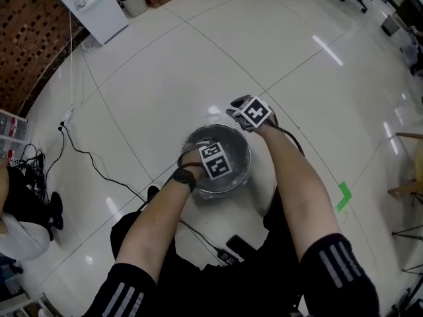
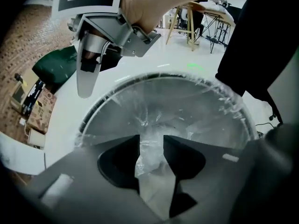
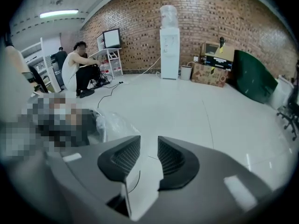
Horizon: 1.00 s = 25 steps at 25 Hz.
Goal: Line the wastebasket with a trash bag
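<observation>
The round grey wastebasket [image 1: 225,128] stands on the white floor right below me, with a clear trash bag [image 2: 187,111] spread inside and folded over its rim [image 2: 163,76]. My left gripper [image 1: 215,160] hangs over the basket's near side. Its jaws [image 2: 152,148] stand apart with a bunched fold of the bag film showing in the gap. My right gripper [image 1: 253,113] is over the far right rim, open [image 3: 148,150], with only bare floor showing between its fingers. In the right gripper view, a bit of the bag [image 3: 110,122] shows at the left.
A black cable [image 1: 99,167] runs across the floor left of the basket. A white water dispenser [image 1: 89,5] and a small bin [image 1: 134,0] stand by the brick wall. Green tape [image 1: 344,195] marks the floor at right. A seated person [image 3: 77,73] is far off.
</observation>
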Motion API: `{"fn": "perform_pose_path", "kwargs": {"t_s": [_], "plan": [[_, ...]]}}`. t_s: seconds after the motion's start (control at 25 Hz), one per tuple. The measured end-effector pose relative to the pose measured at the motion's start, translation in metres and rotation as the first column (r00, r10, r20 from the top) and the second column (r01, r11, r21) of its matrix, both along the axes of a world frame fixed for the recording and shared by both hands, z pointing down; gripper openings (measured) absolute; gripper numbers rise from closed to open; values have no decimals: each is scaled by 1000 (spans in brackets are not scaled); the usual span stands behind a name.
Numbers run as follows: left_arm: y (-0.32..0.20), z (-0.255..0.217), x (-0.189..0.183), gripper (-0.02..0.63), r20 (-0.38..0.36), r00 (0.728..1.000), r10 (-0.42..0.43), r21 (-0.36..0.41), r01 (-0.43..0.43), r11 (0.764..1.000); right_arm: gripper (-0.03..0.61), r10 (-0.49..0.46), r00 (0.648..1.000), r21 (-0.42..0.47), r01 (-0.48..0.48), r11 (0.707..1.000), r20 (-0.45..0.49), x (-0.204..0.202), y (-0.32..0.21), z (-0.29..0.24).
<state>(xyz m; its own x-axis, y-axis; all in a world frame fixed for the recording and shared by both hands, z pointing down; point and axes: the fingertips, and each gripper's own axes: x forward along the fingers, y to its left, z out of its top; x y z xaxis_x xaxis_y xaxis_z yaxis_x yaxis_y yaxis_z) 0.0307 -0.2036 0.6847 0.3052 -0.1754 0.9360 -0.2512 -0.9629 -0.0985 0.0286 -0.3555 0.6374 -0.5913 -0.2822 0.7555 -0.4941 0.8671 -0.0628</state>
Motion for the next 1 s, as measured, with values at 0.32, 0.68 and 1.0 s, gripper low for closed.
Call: {"fn": "perform_pose_path", "kwargs": {"t_s": [0.32, 0.68, 1.0], "plan": [[16, -93, -35, 152, -105, 989, -107, 95, 117, 989, 104, 32, 998, 151, -40, 988, 56, 13, 38, -115], [36, -212, -95, 129, -371, 892, -258, 190, 345, 919, 8, -32, 993, 370, -11, 929, 112, 2, 127, -219], [66, -277, -122, 107, -535, 814, -225, 214, 388, 896, 6, -56, 971, 328, -24, 944, 232, -5, 193, -255]]}}
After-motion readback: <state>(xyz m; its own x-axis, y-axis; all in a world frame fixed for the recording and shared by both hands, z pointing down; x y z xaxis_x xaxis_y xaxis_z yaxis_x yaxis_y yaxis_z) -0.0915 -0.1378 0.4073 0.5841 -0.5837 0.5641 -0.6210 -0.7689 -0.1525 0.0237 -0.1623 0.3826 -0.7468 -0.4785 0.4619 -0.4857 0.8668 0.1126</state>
